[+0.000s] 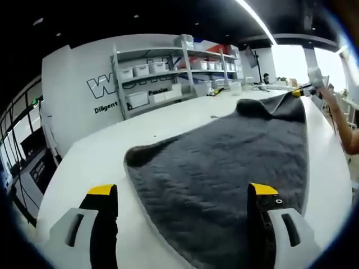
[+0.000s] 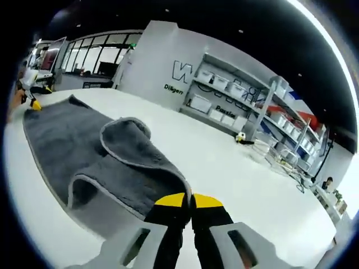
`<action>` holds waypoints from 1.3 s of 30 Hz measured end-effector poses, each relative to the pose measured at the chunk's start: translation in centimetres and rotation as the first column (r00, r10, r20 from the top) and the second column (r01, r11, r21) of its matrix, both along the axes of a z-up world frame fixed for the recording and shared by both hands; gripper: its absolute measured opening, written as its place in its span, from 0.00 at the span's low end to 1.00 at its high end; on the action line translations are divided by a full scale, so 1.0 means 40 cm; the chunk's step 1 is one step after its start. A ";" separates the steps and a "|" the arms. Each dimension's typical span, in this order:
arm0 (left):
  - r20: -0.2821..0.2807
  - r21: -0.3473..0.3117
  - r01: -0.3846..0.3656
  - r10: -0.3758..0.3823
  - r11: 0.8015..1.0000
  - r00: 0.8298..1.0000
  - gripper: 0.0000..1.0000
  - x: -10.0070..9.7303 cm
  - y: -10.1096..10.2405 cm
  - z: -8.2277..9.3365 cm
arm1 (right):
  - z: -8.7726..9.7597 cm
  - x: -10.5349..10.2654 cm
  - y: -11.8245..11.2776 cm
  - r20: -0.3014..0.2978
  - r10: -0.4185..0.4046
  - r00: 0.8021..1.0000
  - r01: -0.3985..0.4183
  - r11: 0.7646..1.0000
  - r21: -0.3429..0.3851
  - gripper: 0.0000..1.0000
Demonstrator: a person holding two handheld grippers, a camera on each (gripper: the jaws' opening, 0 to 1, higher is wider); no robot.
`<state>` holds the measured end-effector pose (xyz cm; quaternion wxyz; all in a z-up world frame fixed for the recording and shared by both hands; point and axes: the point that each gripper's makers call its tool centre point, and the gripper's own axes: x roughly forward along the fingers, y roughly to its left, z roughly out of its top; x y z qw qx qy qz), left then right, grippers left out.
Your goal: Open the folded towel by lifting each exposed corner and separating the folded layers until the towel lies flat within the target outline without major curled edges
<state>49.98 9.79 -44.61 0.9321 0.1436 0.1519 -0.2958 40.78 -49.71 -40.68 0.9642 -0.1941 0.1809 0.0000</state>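
Note:
A dark grey towel (image 1: pixel 219 162) lies on the white table (image 1: pixel 90 162), mostly spread out, with its near end between my left gripper's jaws. My left gripper (image 1: pixel 183 190) is open, its yellow-tipped fingers (image 1: pixel 102 190) standing wide apart on either side of the near edge. At the far end, my right gripper (image 1: pixel 303 89) holds a raised corner of the towel. In the right gripper view, my right gripper (image 2: pixel 188 200) is shut on the towel (image 2: pixel 84 151) at its corner. A folded-over flap (image 2: pixel 129 134) bulges nearby, and my left gripper (image 2: pixel 33 103) shows at the far end.
Metal shelving with white bins (image 1: pixel 168 67) stands against the wall behind the table, also seen as shelving (image 2: pixel 252 95). A small yellow and black object (image 2: pixel 240 136) sits on the table's far side. A person's arm (image 1: pixel 339 120) reaches in at the right.

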 end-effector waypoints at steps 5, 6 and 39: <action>-0.005 0.004 -0.003 0.003 1.000 1.000 0.94 0.000 0.002 -0.005 | -0.041 -0.008 -0.039 -0.039 -0.029 0.999 0.030 1.000 0.010 0.00; -0.006 0.005 -0.003 0.003 1.000 1.000 0.94 -0.001 0.001 -0.007 | -0.047 -0.010 -0.048 -0.047 -0.039 0.998 0.040 0.999 0.011 0.00; -0.004 0.018 0.009 -0.009 1.000 1.000 0.92 -0.002 0.005 -0.003 | -0.209 -0.044 -0.178 -0.243 -0.149 0.959 0.146 0.989 -0.032 0.01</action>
